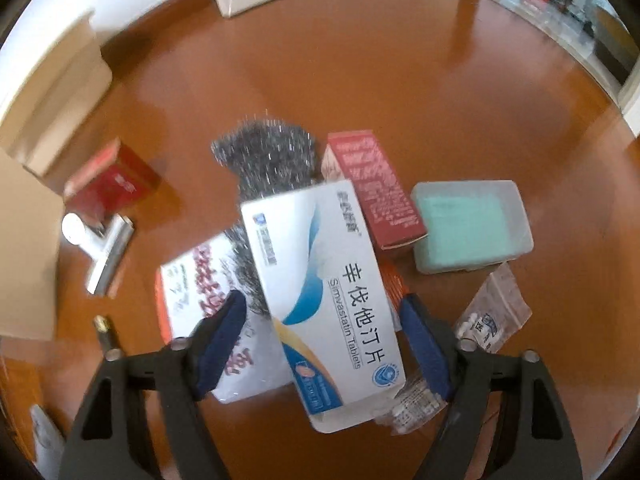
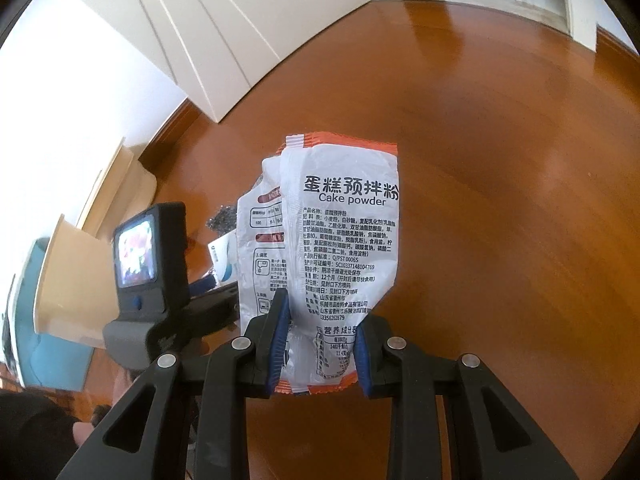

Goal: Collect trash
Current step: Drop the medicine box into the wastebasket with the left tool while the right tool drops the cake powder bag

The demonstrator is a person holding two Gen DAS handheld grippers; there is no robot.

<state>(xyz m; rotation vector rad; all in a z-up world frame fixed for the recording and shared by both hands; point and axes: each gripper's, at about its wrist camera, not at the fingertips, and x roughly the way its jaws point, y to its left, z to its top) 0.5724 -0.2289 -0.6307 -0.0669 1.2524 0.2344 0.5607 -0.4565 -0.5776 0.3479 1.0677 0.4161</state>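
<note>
In the left wrist view my left gripper (image 1: 320,320) is open, its blue pads on either side of a white and blue Simvastatin tablet box (image 1: 324,300) that lies on a pile of trash on the wooden floor. Under the box are a grey steel-wool scourer (image 1: 264,152) and a white and orange packet (image 1: 192,292). A red carton (image 1: 376,188) lies beside them. In the right wrist view my right gripper (image 2: 320,344) is shut on a white and orange cake powder packet (image 2: 344,232), held upright above the floor.
A clear box with a green pad (image 1: 472,224), a small plastic bag (image 1: 496,312), a red box (image 1: 108,184) and a white scraper (image 1: 100,248) lie around the pile. A cardboard box (image 1: 24,248) stands at the left. The left gripper's camera (image 2: 148,256) shows in the right wrist view.
</note>
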